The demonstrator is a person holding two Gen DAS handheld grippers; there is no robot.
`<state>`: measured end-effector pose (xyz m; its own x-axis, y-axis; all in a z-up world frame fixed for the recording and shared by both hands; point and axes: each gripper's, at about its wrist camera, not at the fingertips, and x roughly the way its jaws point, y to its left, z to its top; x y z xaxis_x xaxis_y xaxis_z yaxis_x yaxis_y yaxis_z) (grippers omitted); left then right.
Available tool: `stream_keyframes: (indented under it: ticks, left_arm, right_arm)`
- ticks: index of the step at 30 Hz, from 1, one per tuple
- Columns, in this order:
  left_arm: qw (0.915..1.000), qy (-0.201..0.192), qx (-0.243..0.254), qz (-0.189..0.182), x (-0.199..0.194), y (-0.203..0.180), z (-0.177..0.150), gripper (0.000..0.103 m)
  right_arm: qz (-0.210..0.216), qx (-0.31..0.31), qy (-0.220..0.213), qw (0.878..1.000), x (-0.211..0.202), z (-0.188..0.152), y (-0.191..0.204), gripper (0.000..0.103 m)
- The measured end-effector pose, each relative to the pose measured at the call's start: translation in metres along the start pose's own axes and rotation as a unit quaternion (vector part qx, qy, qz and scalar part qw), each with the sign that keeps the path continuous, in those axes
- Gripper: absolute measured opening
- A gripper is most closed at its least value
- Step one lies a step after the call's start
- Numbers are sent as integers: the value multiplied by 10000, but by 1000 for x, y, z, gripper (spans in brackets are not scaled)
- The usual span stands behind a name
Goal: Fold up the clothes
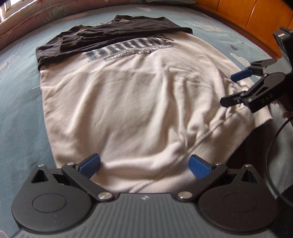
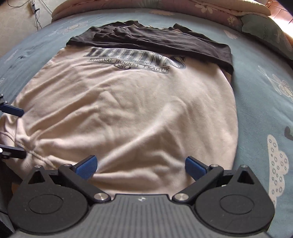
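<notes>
A cream sweatshirt (image 1: 131, 102) (image 2: 128, 113) with a dark "Bruins" print lies flat on the bed, hem toward me. Its black sleeves (image 1: 113, 38) (image 2: 155, 42) are folded across the chest at the far end. My left gripper (image 1: 144, 165) hovers open over the hem's left part, with nothing between its blue pads. My right gripper (image 2: 141, 165) stands open over the hem's right part, also holding nothing. In the left wrist view the right gripper (image 1: 233, 87) shows at the shirt's right edge. The left gripper (image 2: 17, 130) pokes into the right wrist view at the left edge.
The shirt rests on a blue bedsheet (image 1: 20, 102) (image 2: 260, 102) printed with clouds and flowers. A floral quilt (image 2: 164, 7) and a green pillow (image 2: 265, 31) lie at the far end. Wooden panelling (image 1: 243, 16) runs along the right. A black cable (image 1: 271, 155) hangs near the right gripper.
</notes>
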<state>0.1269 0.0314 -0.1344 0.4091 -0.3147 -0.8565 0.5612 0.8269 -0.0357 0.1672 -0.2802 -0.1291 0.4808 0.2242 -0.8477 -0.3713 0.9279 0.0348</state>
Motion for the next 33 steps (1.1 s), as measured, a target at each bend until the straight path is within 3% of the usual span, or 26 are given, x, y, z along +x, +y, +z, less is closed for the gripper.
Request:
stream_keyframes:
  ticks: [5,13,17,22,28,30,33]
  left_arm:
    - [9996,11,255,97,-9,-4,-13,102]
    - [9984,-472,18,-322,-8,-17,27,102]
    - [9983,-336,-43,-481,4,-28,11,102]
    - [9920,-422,-799,-884,-17,-13,-6,102]
    - [9885,-783,-1083,-702,-21,34,46,102]
    - [9843,-554,-1443,-849,-6,57,64,102]
    - [9704,-121,-1976,-1386,22,80,69,102]
  right_arm:
    - [-3,207,-48,9998,-12,-22,-13,103]
    - [-389,388,124,9984,-7,-17,-7,103]
    - [-405,380,7,9985,-9,-21,-6,103]
    - [-440,389,-171,9981,-12,-26,-4,103]
    - [-460,410,-311,9976,-13,-29,-4,103]
    - [-477,423,-314,9975,-13,-29,-3,103]
    - [-477,426,-310,9975,-13,-29,-3,103]
